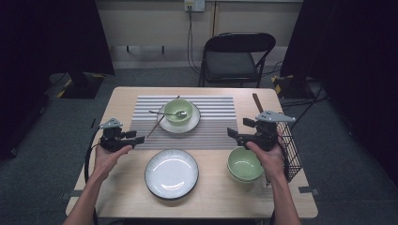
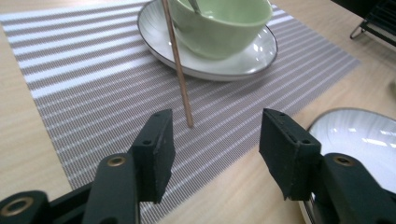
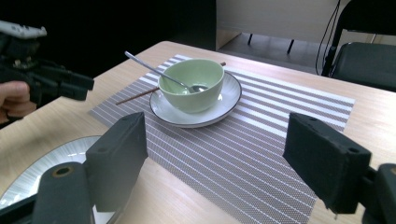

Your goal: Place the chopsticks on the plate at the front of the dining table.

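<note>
A green bowl (image 1: 178, 110) with a metal spoon (image 1: 169, 113) in it stands on a white plate (image 1: 190, 124) on the striped placemat (image 1: 216, 122). A brown chopstick (image 2: 177, 65) leans against that plate's rim, its tip on the mat. My left gripper (image 2: 215, 126) is open just short of the chopstick's tip, with nothing between its jaws; in the high view the left gripper (image 1: 136, 139) hovers at the mat's left edge. My right gripper (image 3: 215, 135) is open and empty at the mat's right front corner, facing the bowl (image 3: 191, 84); from above the right gripper (image 1: 232, 133) is level with the left.
An empty white plate (image 1: 171, 173) lies near the table's front. Stacked green bowls (image 1: 244, 164) sit under my right hand, beside a black wire basket (image 1: 288, 150). Another brown stick (image 1: 257, 102) lies at the mat's far right. A folding chair (image 1: 234, 58) stands behind the table.
</note>
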`<act>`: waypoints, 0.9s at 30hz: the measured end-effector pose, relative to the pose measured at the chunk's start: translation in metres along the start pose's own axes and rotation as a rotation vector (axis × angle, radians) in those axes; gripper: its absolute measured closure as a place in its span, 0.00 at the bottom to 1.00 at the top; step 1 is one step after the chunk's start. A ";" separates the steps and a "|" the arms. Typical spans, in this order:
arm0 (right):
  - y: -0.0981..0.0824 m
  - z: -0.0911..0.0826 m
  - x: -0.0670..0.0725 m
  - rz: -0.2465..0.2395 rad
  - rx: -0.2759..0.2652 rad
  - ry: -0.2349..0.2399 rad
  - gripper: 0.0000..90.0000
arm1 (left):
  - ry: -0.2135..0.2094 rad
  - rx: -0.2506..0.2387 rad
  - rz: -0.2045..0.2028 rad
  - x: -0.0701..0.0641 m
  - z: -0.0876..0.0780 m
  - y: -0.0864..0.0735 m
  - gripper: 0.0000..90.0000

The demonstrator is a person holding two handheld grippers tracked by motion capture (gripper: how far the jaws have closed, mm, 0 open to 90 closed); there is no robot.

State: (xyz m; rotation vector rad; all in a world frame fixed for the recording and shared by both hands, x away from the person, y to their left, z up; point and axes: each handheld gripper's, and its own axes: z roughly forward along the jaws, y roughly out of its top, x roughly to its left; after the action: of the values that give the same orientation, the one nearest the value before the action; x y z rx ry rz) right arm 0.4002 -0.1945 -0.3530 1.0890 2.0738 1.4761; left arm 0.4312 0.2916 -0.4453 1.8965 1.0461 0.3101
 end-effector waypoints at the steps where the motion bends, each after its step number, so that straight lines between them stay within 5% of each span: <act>1: 0.002 -0.003 -0.001 -0.002 -0.001 -0.008 0.23 | 0.001 0.009 0.005 -0.001 0.000 -0.002 0.49; 3: 0.004 -0.007 -0.003 0.000 -0.003 -0.013 0.23 | -0.019 0.012 0.002 -0.004 0.000 -0.010 0.48; 5: 0.007 -0.012 -0.007 0.000 -0.005 -0.011 0.21 | 0.010 0.046 0.027 -0.008 0.001 -0.019 0.48; 14: 0.020 -0.026 -0.019 0.000 0.005 -0.050 0.23 | 0.059 0.070 -0.004 -0.010 0.003 -0.043 0.36; 23: 0.033 -0.033 -0.039 0.014 0.011 -0.083 0.29 | 0.074 0.180 0.090 -0.021 0.005 -0.061 0.27; 27: 0.036 -0.029 -0.053 0.030 0.027 -0.111 0.36 | 0.081 0.176 0.113 -0.024 0.004 -0.065 0.27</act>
State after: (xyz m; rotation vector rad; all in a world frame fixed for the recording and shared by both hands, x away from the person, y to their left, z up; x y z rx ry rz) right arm 0.4270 -0.2479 -0.3161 1.1896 2.0149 1.3732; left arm 0.3839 0.2850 -0.4953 2.1212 1.0500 0.3728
